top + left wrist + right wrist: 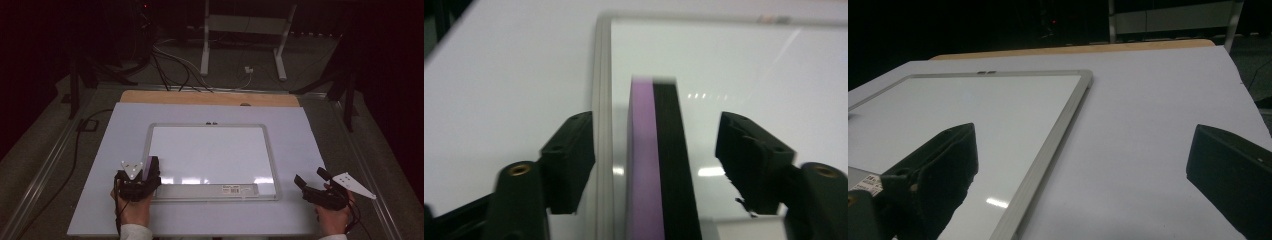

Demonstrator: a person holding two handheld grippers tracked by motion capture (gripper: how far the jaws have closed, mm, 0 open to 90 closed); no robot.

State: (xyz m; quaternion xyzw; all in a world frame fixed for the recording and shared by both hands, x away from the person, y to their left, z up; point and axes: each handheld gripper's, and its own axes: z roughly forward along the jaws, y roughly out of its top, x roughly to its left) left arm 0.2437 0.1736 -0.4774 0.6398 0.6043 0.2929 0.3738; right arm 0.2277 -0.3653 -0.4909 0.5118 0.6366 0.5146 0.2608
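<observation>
A whiteboard with a silver frame lies flat in the middle of the white table cover. At its near left corner an eraser, purple on one side and black on the other, stands on edge on the board. My left gripper is open around it. In the left gripper view the eraser sits between the jaws of the left gripper with a gap on each side, over the whiteboard. My right gripper is open and holds nothing, right of the board. The right gripper view shows the right gripper beside the whiteboard.
The white table cover has bare room on both sides of the board. A wooden edge runs along its far side. Beyond it, cables and a white stand are on the floor. A label strip lies on the board's near tray.
</observation>
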